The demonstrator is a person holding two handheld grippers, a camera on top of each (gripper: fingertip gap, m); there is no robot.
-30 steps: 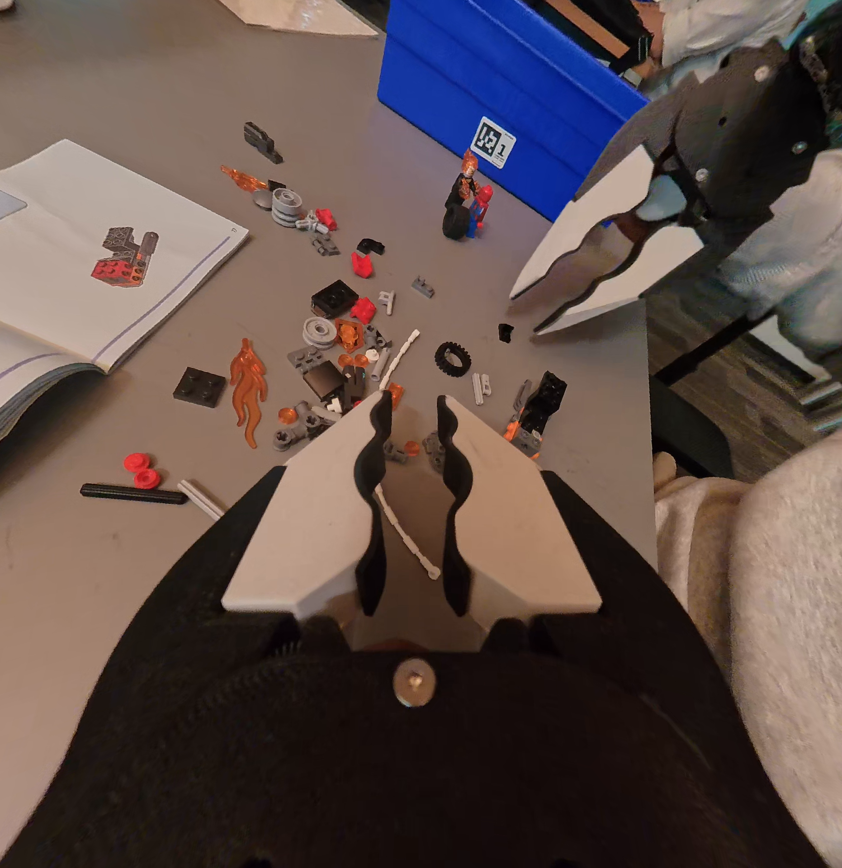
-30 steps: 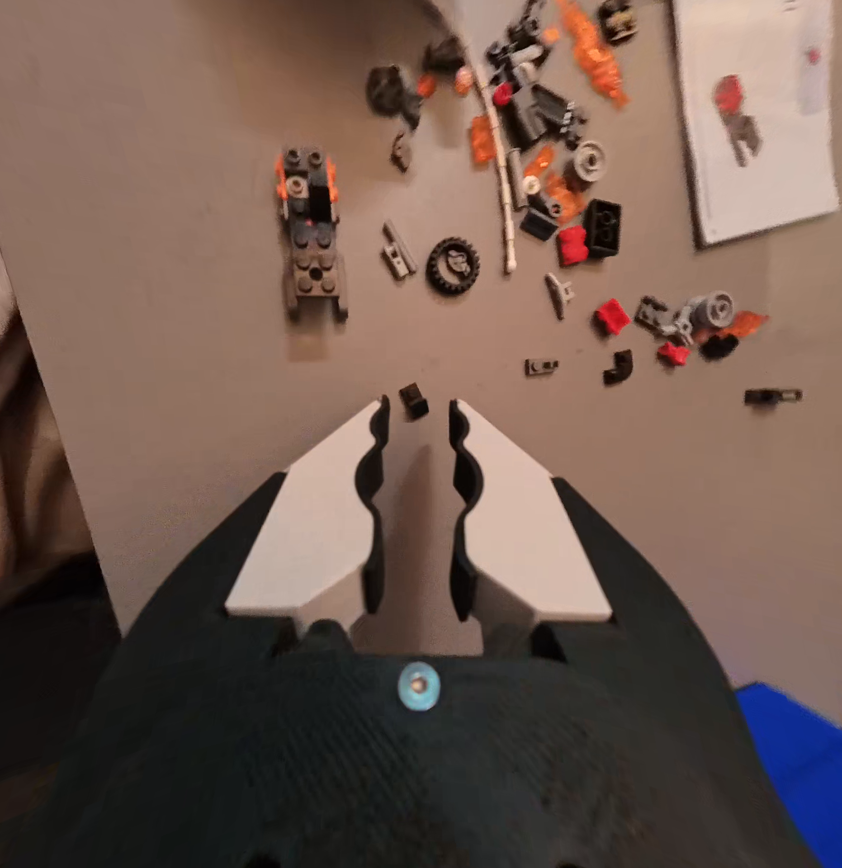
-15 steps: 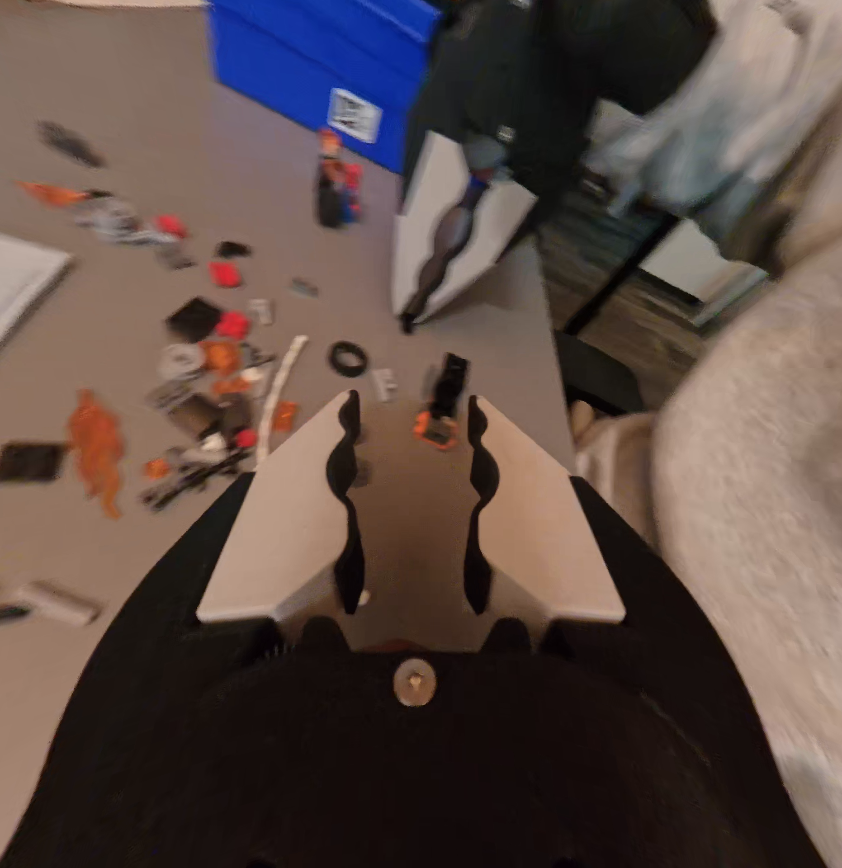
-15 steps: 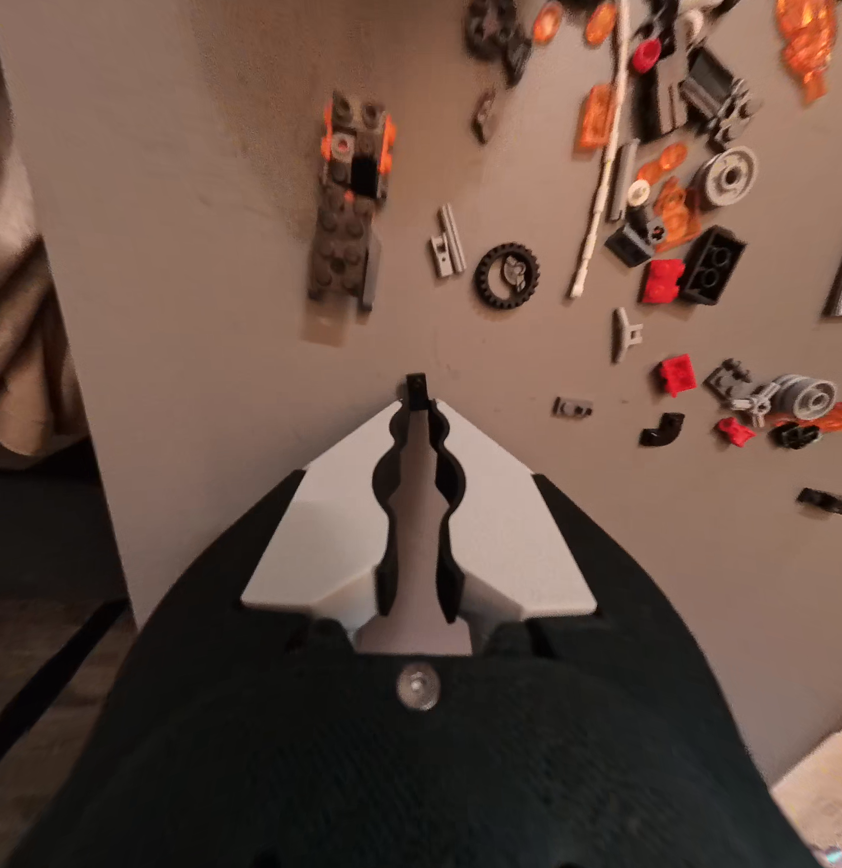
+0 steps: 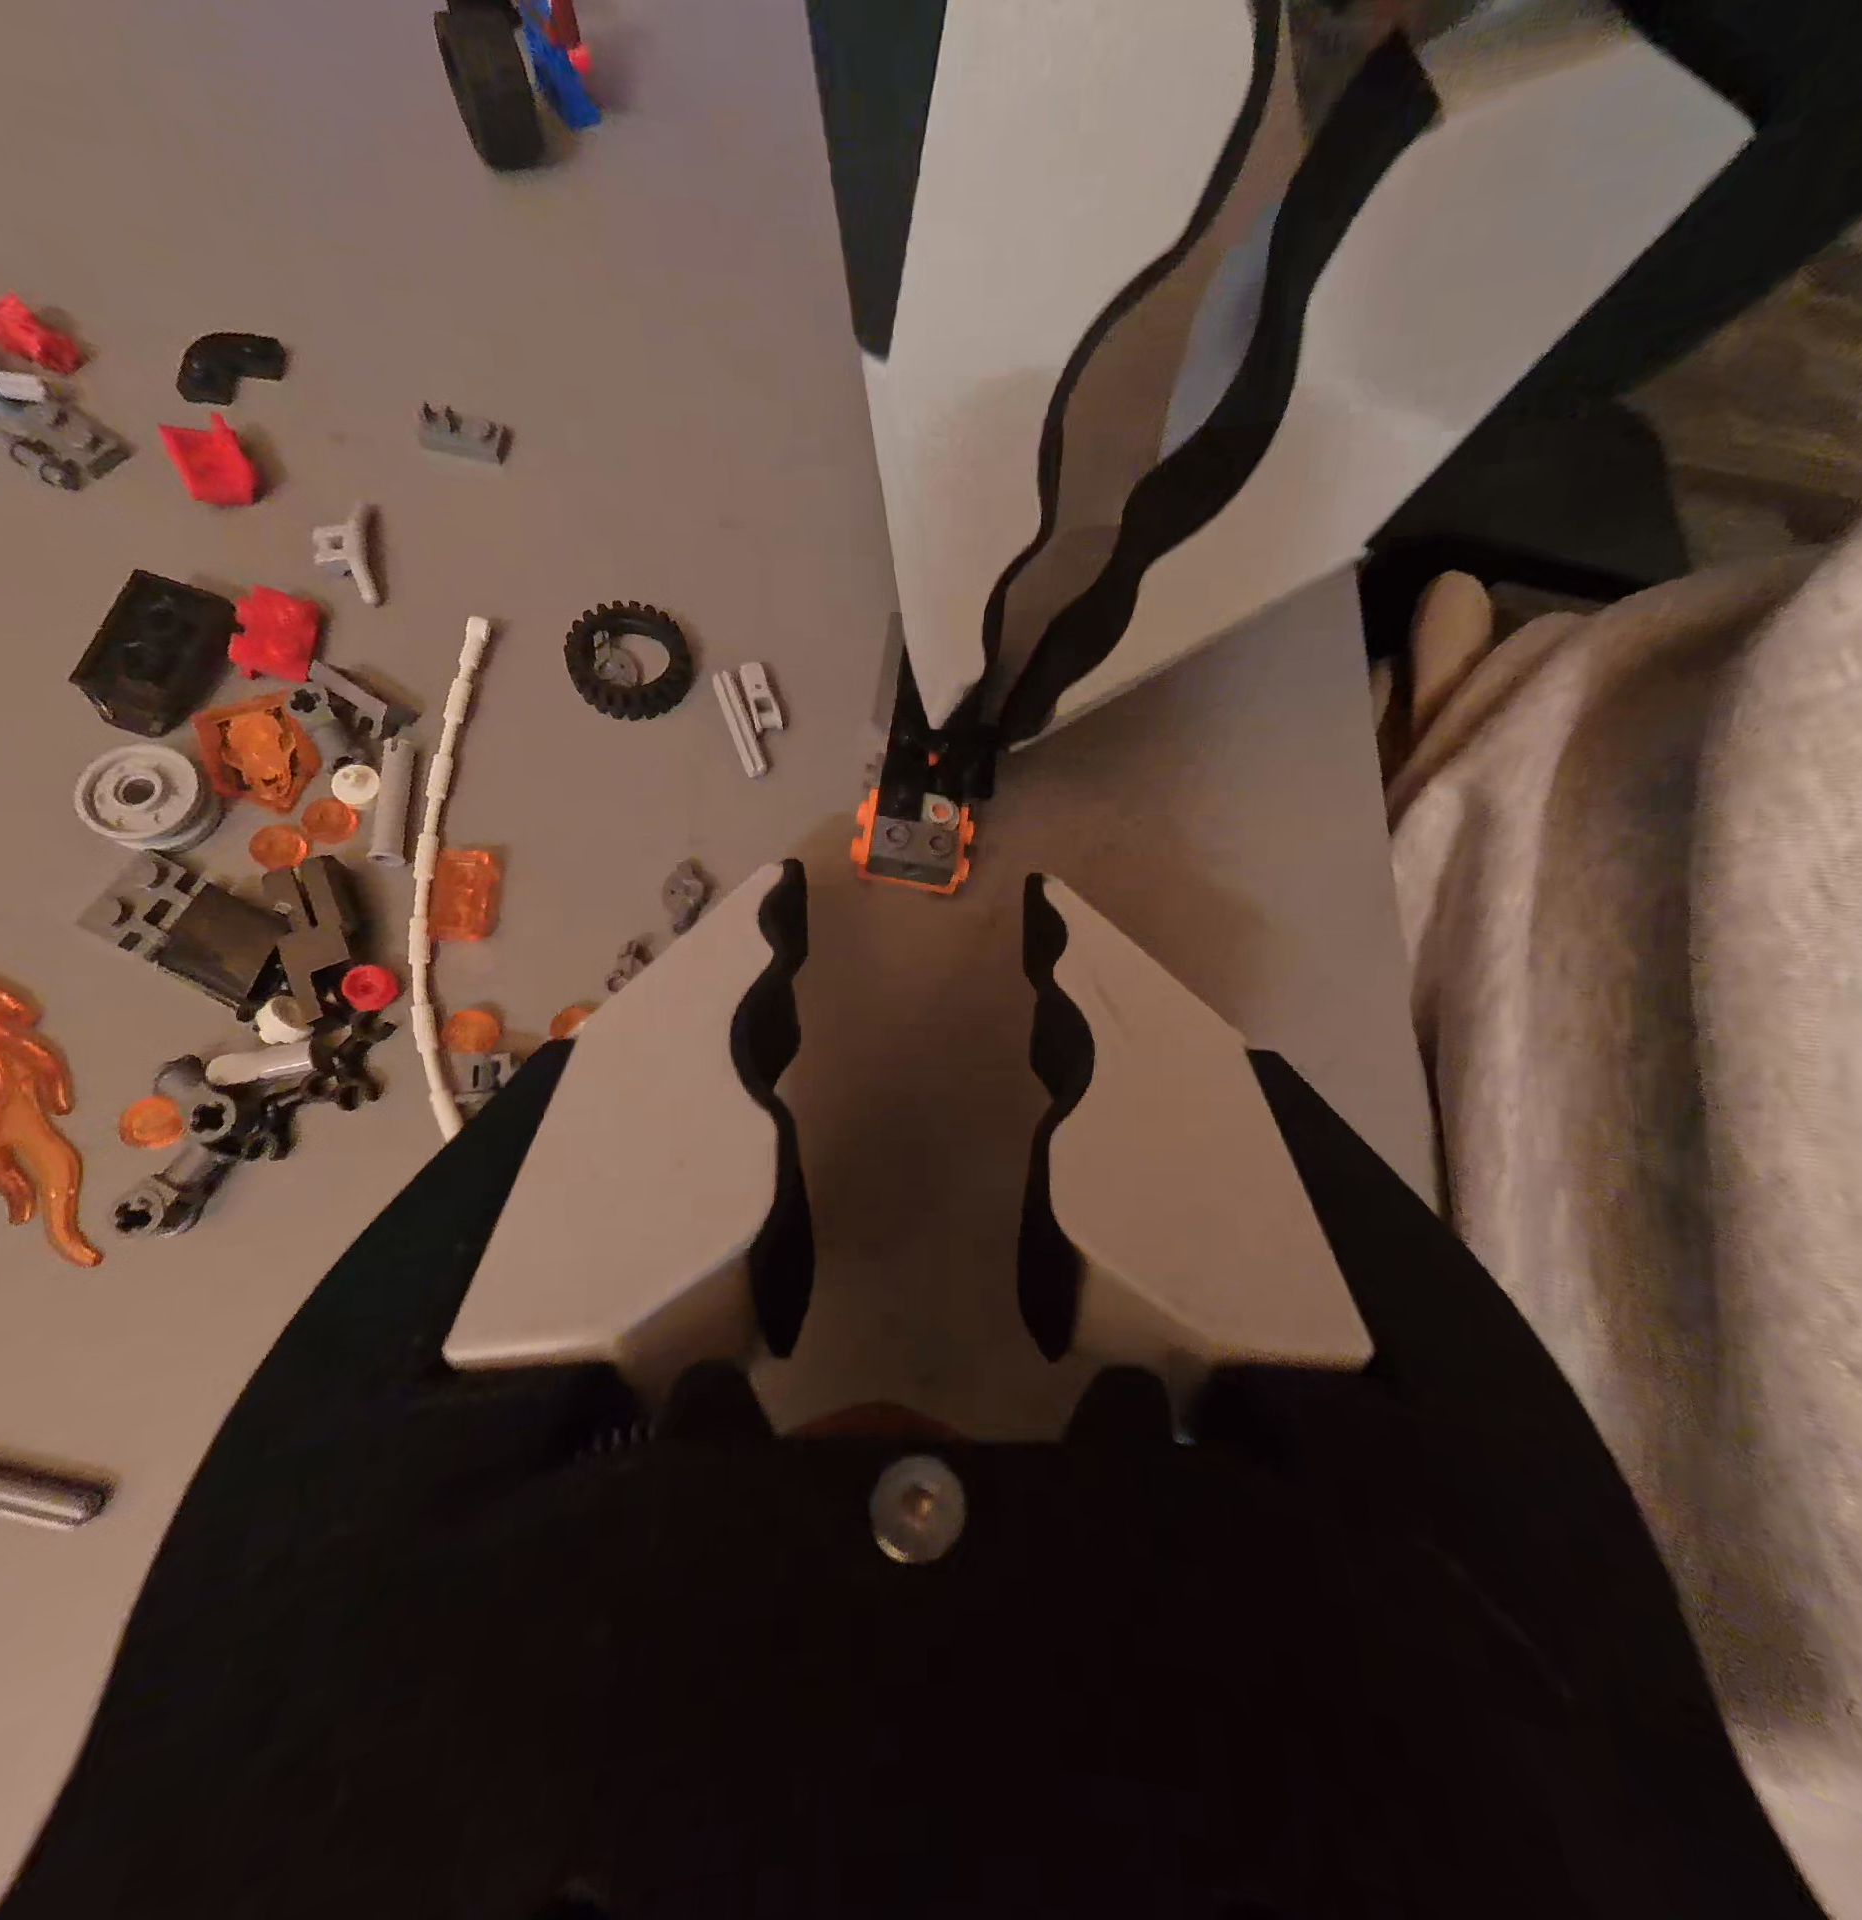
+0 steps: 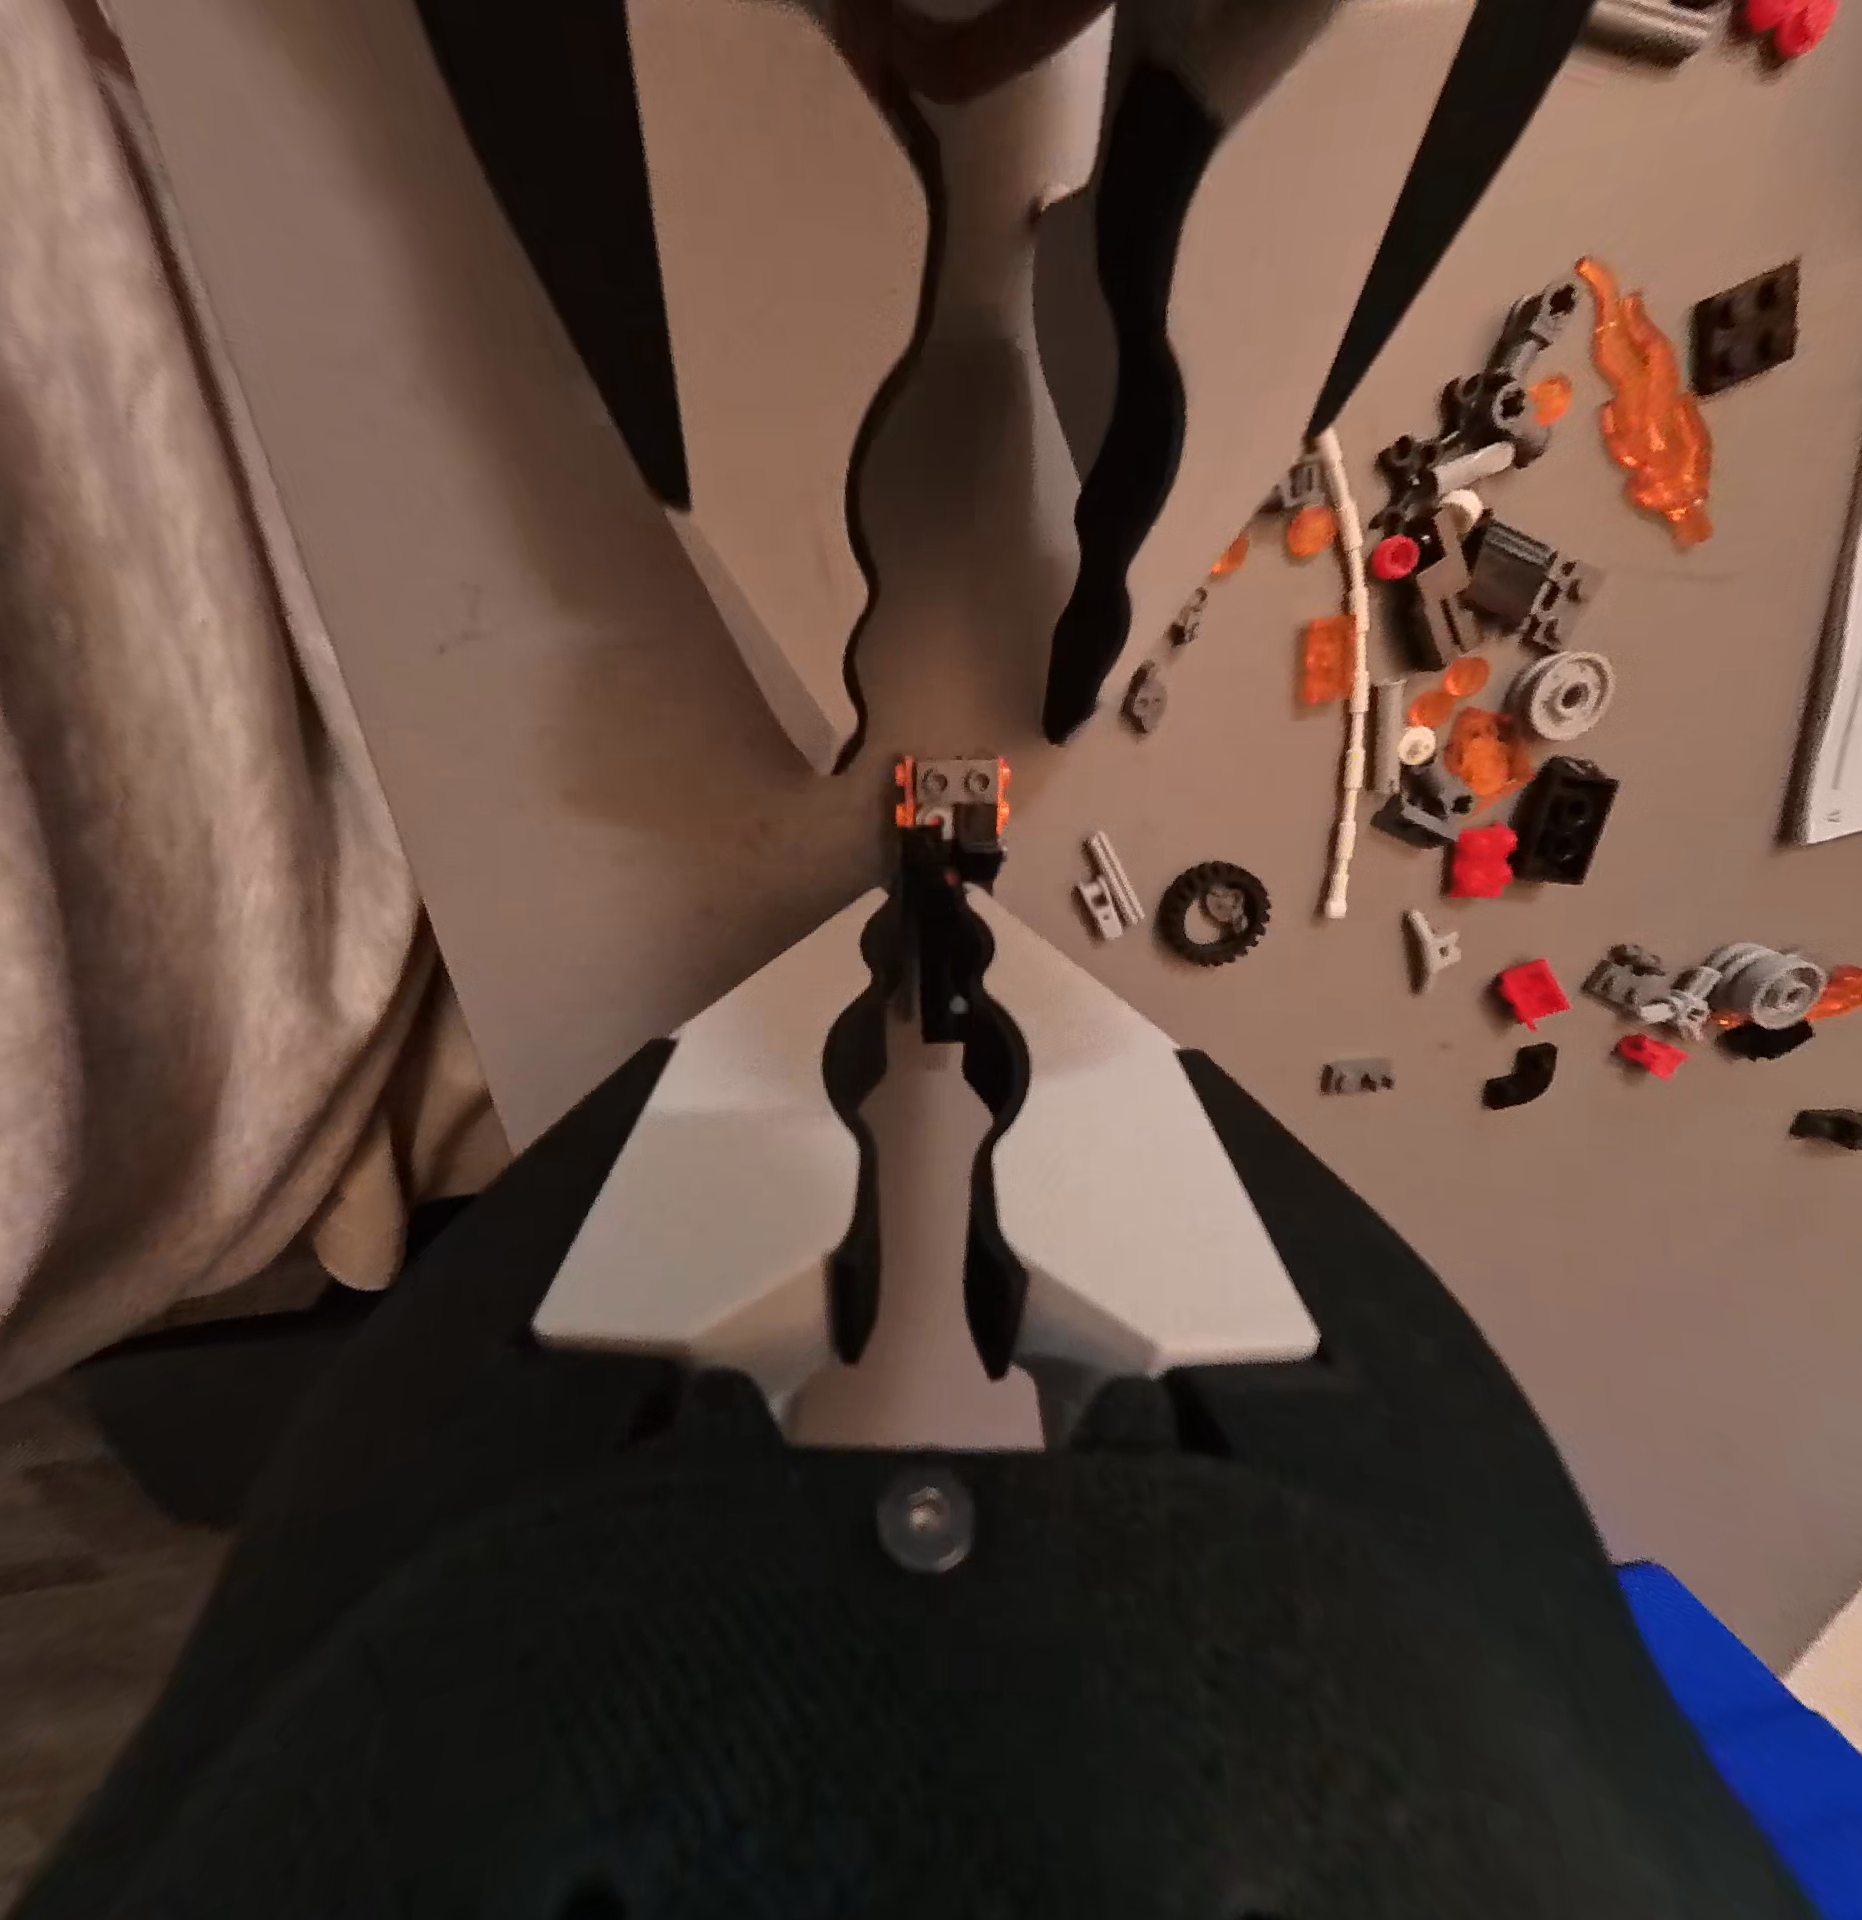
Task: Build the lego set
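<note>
The partly built model [image 5: 914, 831], grey and black with orange sides, lies on the grey table near its right edge. My left gripper [image 5: 914, 881] is open and empty, its tips just short of the model's grey end. My right gripper [image 5: 953, 722] comes in from the far side, shut on a small black piece, with its tips down on the model's black middle. In the right wrist view my right gripper [image 6: 932, 909] pinches the black piece [image 6: 937, 935] right against the model [image 6: 953, 798], and the open left gripper [image 6: 950, 740] faces it. How the piece sits on the model is hidden.
Loose parts lie left of the model: a black tyre [image 5: 629, 658], a white chain rod [image 5: 444, 831], an orange flame [image 5: 13, 1101] and small grey, red and black bits. Minifigures with a wheel [image 5: 511, 73] stand behind. A person's beige clothing [image 5: 1685, 1039] is past the table edge. A blue bin [image 6: 1789, 1714] and a booklet [image 6: 1852, 623] show in the right wrist view.
My right gripper shut on the small black piece and carried it to the model. My left gripper opened wider and swung right from the parts pile to the model.
</note>
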